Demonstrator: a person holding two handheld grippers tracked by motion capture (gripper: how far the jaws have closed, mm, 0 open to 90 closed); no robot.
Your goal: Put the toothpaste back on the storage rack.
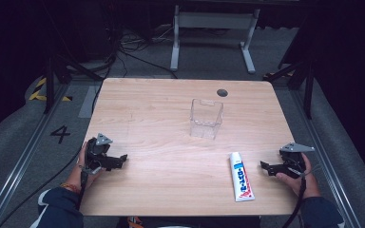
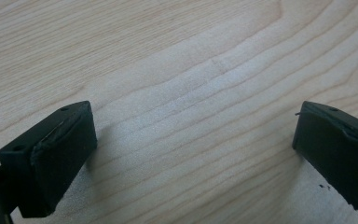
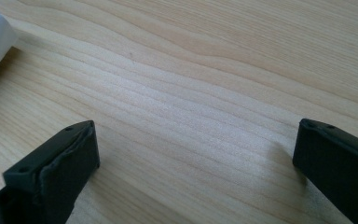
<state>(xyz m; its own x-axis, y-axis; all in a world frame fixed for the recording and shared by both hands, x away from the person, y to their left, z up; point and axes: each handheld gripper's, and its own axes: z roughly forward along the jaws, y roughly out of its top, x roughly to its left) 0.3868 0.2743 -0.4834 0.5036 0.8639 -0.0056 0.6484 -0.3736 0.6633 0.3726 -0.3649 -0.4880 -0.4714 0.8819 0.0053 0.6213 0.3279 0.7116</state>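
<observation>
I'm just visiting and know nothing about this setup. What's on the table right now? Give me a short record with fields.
surface: light wooden table with a round dark hole near its far edge
container: clear plastic box, upright, looks empty, near the middle
item: white toothpaste tube with red and blue print, lying flat, near right
left hand-held gripper: jaws open, nothing between them, near left edge
right hand-held gripper: jaws open, nothing between them, beside the tube, apart from it
</observation>
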